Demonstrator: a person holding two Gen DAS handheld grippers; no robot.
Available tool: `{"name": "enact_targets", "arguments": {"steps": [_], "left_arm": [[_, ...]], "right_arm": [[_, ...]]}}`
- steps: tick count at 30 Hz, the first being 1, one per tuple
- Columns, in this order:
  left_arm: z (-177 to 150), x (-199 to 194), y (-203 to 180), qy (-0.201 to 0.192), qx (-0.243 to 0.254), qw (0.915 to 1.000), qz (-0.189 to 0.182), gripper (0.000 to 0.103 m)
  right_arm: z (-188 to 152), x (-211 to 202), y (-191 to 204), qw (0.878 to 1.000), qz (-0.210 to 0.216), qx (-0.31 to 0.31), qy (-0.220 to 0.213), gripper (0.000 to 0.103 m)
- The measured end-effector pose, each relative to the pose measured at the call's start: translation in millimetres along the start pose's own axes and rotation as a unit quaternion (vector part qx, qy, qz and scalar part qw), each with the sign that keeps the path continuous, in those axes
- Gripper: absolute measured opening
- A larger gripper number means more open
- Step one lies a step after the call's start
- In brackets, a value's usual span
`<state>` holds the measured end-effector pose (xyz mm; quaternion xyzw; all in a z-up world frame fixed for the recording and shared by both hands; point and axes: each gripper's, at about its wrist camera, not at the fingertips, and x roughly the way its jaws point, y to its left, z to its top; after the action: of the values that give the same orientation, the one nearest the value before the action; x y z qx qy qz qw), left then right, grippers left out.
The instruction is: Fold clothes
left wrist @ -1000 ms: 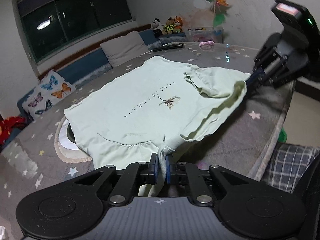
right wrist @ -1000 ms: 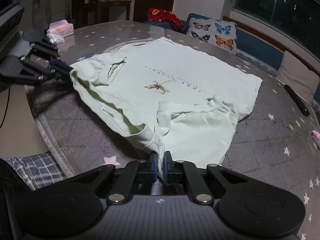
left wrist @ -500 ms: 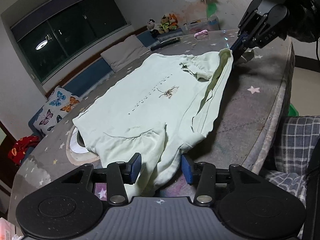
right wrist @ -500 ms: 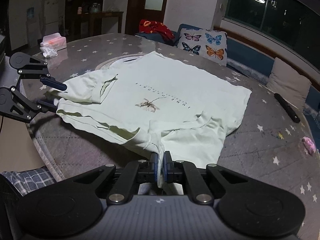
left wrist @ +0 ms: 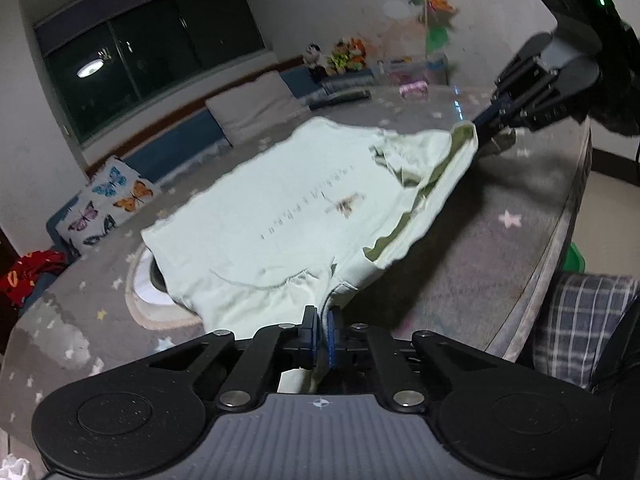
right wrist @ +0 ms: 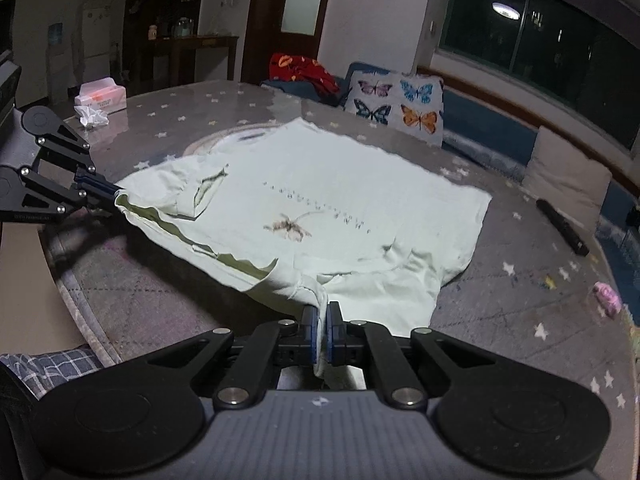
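A pale green T-shirt (left wrist: 288,220) with a small printed motif lies on the round grey star-patterned table (left wrist: 480,264); it also shows in the right wrist view (right wrist: 340,200). My left gripper (left wrist: 320,334) is shut on the shirt's near edge by one sleeve. My right gripper (right wrist: 321,332) is shut on the near edge by the other sleeve. Each gripper also shows in the other's view, the right (left wrist: 486,120) and the left (right wrist: 106,192). The near edge is lifted off the table between them, with a shadow beneath.
A tissue box (right wrist: 100,98) and crumpled tissue sit at the table's far left. A black remote (right wrist: 562,226) and a pink item (right wrist: 608,298) lie on the right. Butterfly cushions (right wrist: 396,110) and a bench are behind. A plaid-covered seat (left wrist: 580,328) stands by the table's edge.
My left gripper was open half a second ago and has shut on the shirt's edge again. Both grippers have raised the near edge, which now hangs taut above the table.
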<state>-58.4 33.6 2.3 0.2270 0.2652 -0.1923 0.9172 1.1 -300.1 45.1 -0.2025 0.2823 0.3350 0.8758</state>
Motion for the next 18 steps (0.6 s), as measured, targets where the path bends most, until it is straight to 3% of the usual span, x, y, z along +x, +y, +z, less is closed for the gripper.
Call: {"name": "enact_targets", "arguments": {"steps": [7, 12, 18], "left_arm": [[11, -58, -3, -0.044, -0.018, 0.9988, 0.013, 0.005], [20, -105, -11, -0.078, -0.004, 0.9962, 0.038, 0.005], [41, -99, 5, -0.095, 0.02, 0.9933, 0.061, 0.005]], "right_arm": [[2, -51, 14, 0.999, -0.011, -0.015, -0.037, 0.004], [7, -98, 33, 0.997, -0.015, -0.033, -0.067, 0.004], [32, -106, 28, 0.994, -0.028, -0.068, -0.085, 0.003]]}}
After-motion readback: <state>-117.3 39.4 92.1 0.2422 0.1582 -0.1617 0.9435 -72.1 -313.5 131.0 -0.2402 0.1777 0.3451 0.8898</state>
